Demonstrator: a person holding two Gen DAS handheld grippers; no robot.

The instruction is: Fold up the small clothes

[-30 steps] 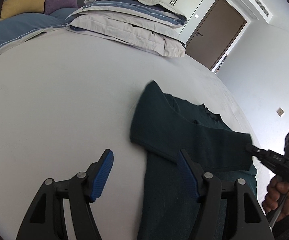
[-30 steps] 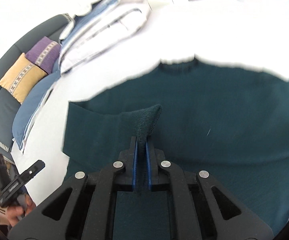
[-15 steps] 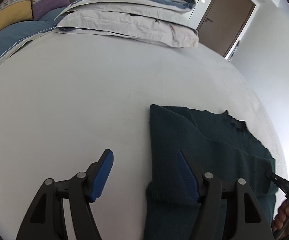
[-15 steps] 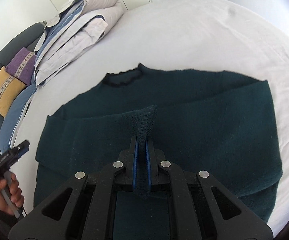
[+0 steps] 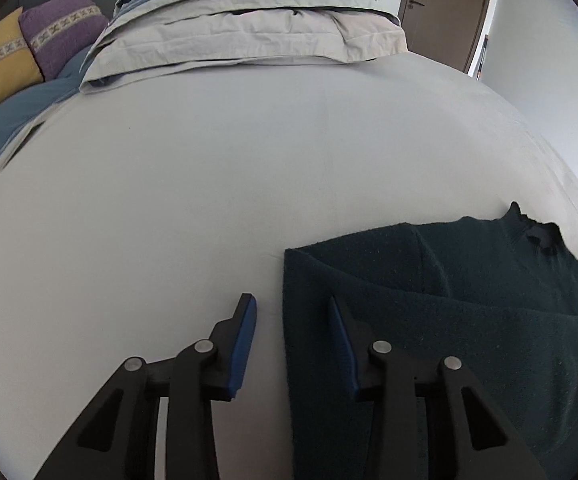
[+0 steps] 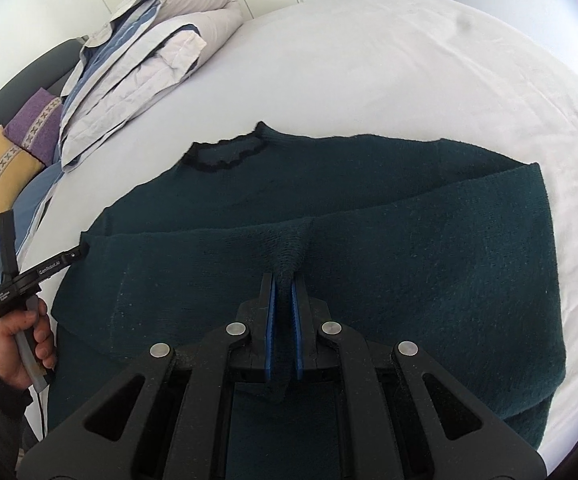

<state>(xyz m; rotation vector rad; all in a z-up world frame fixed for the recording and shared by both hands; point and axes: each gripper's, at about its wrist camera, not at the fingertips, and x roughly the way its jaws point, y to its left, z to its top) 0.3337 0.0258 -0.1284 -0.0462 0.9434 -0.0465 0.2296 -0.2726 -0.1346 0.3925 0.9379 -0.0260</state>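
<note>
Dark green knit, a sweater [image 6: 369,216], is spread flat on the white bed [image 6: 389,52], both sleeves drawn across the chest. A sleeve cuff [image 6: 289,252] is pinched tight in the right gripper [image 6: 283,304]. The left gripper [image 5: 293,340] is held wide and empty over the sweater's left edge. Sleeve folding appears in hand; next, the cuff should be laid down and released.
</note>
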